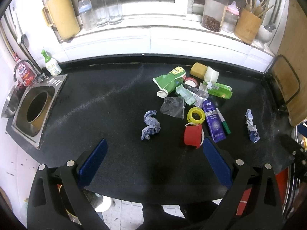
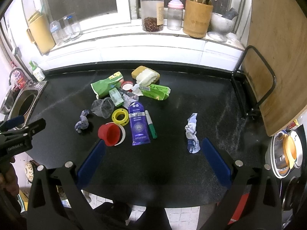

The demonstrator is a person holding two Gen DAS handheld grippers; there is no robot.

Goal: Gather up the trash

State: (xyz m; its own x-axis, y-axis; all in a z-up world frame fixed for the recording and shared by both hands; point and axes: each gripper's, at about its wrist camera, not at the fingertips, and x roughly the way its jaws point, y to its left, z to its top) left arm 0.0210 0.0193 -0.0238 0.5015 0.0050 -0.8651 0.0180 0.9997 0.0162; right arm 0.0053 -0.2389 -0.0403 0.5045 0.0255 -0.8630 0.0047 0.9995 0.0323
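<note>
Trash lies on the black counter (image 1: pixel 107 118): a red cup (image 1: pixel 192 135) (image 2: pixel 110 134), a yellow tape ring (image 1: pixel 196 115) (image 2: pixel 120 116), a purple tube (image 1: pixel 213 121) (image 2: pixel 138 122), a green marker (image 1: pixel 224 121), a clear plastic cup (image 1: pixel 173 107) (image 2: pixel 102 107), green wrappers (image 1: pixel 169 79) (image 2: pixel 156 92), and two crumpled blue papers (image 1: pixel 150 125) (image 1: pixel 251 126) (image 2: pixel 191 134). My left gripper (image 1: pixel 154 147) is open and empty above the counter's front. My right gripper (image 2: pixel 152 146) is open and empty; the right paper lies just inside its right finger.
A round bin hole in a steel plate (image 1: pixel 36 109) is set in the counter at far left, by a tap and soap bottle (image 1: pixel 52 65). A sponge (image 1: pixel 199 70) lies at the back. Jars and a utensil holder (image 2: pixel 197 19) line the sill. A cutting board (image 2: pixel 276 57) stands right.
</note>
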